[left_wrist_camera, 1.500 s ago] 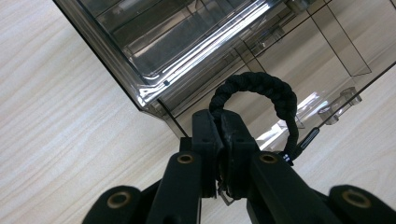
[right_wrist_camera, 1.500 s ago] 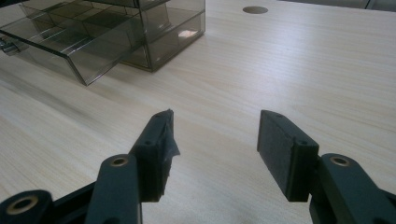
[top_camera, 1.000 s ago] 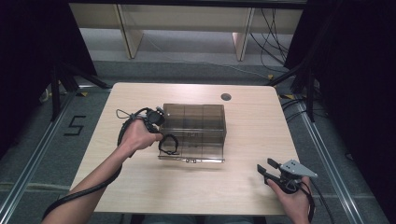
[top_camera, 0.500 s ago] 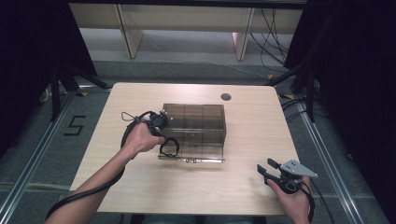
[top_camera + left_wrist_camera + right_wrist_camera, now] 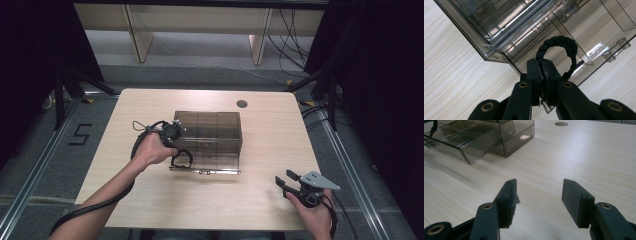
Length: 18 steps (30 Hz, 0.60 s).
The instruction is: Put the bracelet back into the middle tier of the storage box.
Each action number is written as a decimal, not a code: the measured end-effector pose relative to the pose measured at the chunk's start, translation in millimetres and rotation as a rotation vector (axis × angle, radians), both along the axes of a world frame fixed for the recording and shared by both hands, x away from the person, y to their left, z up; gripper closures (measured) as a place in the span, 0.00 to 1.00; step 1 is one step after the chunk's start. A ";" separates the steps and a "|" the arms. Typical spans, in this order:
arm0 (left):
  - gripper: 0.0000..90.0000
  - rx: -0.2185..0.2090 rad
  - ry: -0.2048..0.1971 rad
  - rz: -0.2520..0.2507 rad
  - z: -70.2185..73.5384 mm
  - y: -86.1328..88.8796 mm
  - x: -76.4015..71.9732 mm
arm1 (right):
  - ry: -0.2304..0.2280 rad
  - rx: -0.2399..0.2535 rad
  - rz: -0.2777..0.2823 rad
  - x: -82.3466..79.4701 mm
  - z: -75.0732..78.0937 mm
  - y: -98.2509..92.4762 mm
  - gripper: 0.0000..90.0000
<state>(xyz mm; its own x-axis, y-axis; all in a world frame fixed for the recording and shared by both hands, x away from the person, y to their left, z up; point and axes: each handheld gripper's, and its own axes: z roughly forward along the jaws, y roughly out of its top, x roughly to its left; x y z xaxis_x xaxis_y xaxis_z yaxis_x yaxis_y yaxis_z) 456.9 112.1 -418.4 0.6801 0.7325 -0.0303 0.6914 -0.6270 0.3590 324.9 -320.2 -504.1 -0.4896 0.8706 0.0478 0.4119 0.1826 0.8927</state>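
Now, left claw (image 5: 541,67): clamped tight on a black braided cord loop (image 5: 559,47), which I hold by its near end; the rest of the loop arches up and away from my jaws.
Loop's place: just past my left claw's tips, hanging over the pulled-out drawer (image 5: 212,162) of the smoky clear plastic box (image 5: 207,131); in the high view the loop (image 5: 181,158) sits at the drawer's left end, beside my left hand (image 5: 150,149).
Loop's axis: it runs straight on from my jaws, towards the drawer floor beyond them; whether it touches that floor I cannot tell.
Drawer from the claw: directly ahead and below, so I judge that a plain release would drop the loop inside.
Right claw (image 5: 537,200): jaws spread wide, nothing between them, bare table (image 5: 579,152) beneath.
Box from the right claw: well off, ahead and to its left.
Nearer hand: the left, by far.
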 end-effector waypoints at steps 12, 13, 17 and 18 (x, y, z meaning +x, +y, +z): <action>0.94 0.004 0.008 -0.003 -4.9 -1.9 0.4 | 0.000 -0.001 0.000 0.0 0.1 0.4 0.52; 0.94 0.002 0.009 -0.002 -5.2 -2.2 0.4 | 0.000 -0.001 -0.001 -0.1 0.0 0.4 0.52; 0.94 0.006 0.014 -0.009 -6.1 -3.6 0.3 | 0.000 -0.002 -0.001 0.0 0.1 0.5 0.52; 0.94 0.009 0.014 -0.010 -6.3 -4.2 0.0 | 0.000 -0.001 0.000 0.0 0.0 0.5 0.52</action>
